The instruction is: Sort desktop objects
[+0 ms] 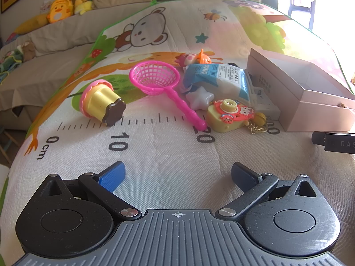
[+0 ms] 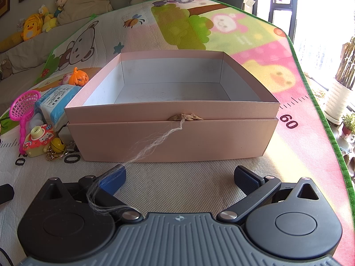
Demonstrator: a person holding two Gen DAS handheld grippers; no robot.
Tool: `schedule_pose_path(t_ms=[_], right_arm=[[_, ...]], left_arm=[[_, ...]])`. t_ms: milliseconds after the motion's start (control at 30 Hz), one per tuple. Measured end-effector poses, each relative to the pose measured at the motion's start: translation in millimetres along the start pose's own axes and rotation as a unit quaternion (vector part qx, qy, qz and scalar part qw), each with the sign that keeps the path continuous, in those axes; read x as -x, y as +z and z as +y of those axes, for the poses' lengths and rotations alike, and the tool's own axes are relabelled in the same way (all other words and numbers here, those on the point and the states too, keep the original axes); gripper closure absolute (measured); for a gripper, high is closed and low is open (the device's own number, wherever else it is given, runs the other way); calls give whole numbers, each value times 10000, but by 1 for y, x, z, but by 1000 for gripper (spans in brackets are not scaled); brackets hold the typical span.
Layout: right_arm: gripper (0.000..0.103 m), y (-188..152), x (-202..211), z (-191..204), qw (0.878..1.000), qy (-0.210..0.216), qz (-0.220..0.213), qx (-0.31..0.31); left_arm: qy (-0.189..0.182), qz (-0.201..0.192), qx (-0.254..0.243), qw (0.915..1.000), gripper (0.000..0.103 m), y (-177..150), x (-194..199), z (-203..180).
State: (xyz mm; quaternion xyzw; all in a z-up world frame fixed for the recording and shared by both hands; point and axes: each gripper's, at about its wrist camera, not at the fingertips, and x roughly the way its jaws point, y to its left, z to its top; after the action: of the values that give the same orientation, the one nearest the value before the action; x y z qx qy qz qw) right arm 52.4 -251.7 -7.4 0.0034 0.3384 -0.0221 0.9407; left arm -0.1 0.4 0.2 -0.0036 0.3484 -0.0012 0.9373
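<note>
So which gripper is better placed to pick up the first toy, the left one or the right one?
Probably the left gripper: it is open and faces the pink net and toy camera. The right gripper faces the empty pink box.

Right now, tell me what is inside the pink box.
The pink box holds nothing visible: only its bare pale floor and inner walls show in the right wrist view. The strip of floor just behind the near wall is hidden.

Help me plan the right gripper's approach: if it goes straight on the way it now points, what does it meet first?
Most likely the near wall of the pink box, which stands directly ahead of the open right gripper with only bare mat between. A frayed string from the box front already trails across its left finger. Depth is uncertain.
</note>
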Motion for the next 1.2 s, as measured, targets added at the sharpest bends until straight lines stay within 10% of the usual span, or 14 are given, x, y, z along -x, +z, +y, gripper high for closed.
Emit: schedule_pose_path(t_ms=[1200], right_arm=[[0,5,5,-5,9990,236,373,107]], left_arm=[[-43,162,-69,9998,0,4,-1,0]])
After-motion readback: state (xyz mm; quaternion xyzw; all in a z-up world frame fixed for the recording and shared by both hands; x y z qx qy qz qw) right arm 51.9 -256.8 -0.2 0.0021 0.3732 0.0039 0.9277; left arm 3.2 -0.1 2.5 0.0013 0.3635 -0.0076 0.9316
